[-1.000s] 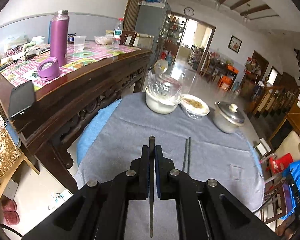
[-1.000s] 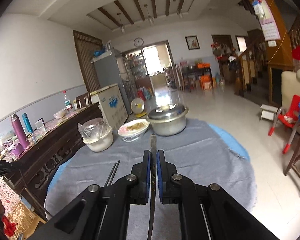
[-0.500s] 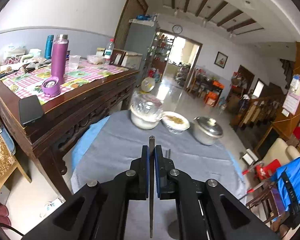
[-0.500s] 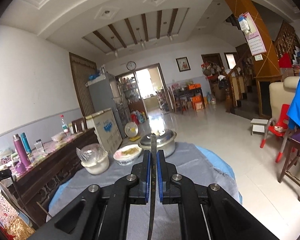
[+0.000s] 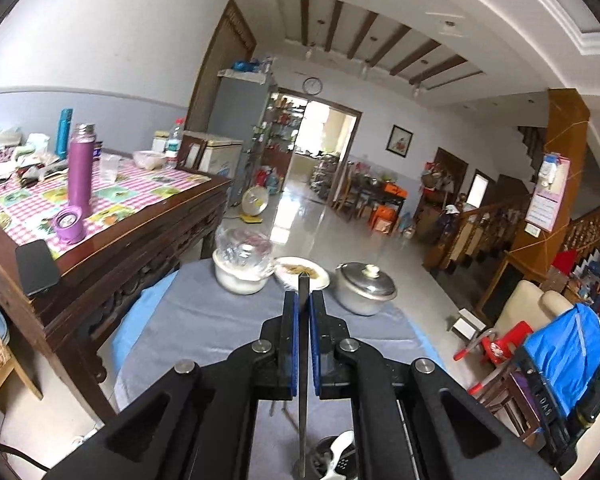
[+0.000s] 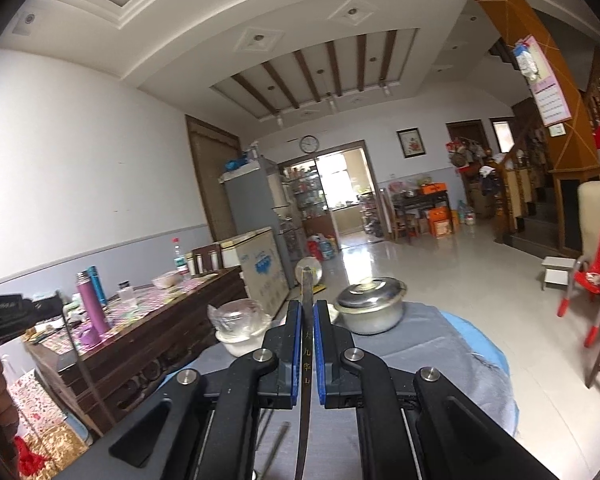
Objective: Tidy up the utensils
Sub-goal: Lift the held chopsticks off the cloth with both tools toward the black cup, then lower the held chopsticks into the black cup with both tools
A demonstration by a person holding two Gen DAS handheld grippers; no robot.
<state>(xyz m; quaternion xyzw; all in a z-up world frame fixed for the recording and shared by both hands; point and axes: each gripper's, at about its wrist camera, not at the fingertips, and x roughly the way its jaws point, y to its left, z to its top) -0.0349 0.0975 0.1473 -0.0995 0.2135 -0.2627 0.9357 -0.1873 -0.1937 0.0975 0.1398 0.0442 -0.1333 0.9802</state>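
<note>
My left gripper (image 5: 303,300) is shut on a dark chopstick (image 5: 302,380) that runs upright between the blue pads, its tip above the fingertips. Its lower end hangs over a metal utensil holder (image 5: 332,456) with a white spoon (image 5: 338,450) in it, at the bottom edge. My right gripper (image 6: 307,308) is shut on another dark chopstick (image 6: 305,380) with gold characters. More chopsticks (image 6: 276,440) lie blurred on the grey cloth below it. Both grippers are raised above the round table (image 5: 204,320).
On the table's far side stand a white bowl under plastic wrap (image 5: 242,268), a plate of food (image 5: 302,276) and a lidded steel pot (image 5: 364,288). A wooden sideboard (image 5: 112,240) with a purple flask (image 5: 79,168) stands left. Chairs (image 5: 512,344) stand right.
Both grippers have risen and tilted upward with their chopsticks; the table has dropped lower in view. The utensil holder with the spoon has come into the left wrist view.
</note>
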